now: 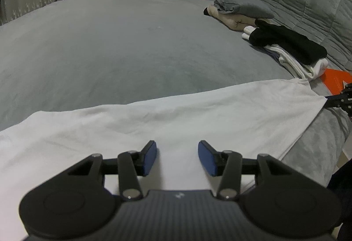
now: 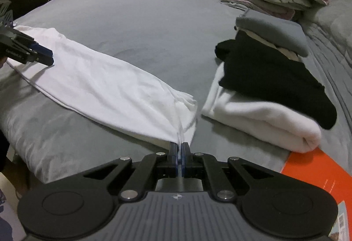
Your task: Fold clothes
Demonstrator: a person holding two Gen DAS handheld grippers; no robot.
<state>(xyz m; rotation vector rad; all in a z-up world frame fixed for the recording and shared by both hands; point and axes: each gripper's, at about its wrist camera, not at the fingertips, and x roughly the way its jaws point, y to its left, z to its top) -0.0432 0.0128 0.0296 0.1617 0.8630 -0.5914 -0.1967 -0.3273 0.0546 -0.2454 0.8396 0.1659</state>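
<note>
The left gripper [image 1: 177,154] points down at a slant, and its two blue pads [image 1: 150,157] are apart with nothing pinched. The right gripper [image 2: 180,148] slants down too, squeezed tight on a white cloth [image 2: 105,87].

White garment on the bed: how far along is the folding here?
Done: a stack of folded clothes sits on the bed. In hand: the right gripper is shut on one end of the white garment; the left gripper is open over the other end. Left: folding and stacking it.
</note>
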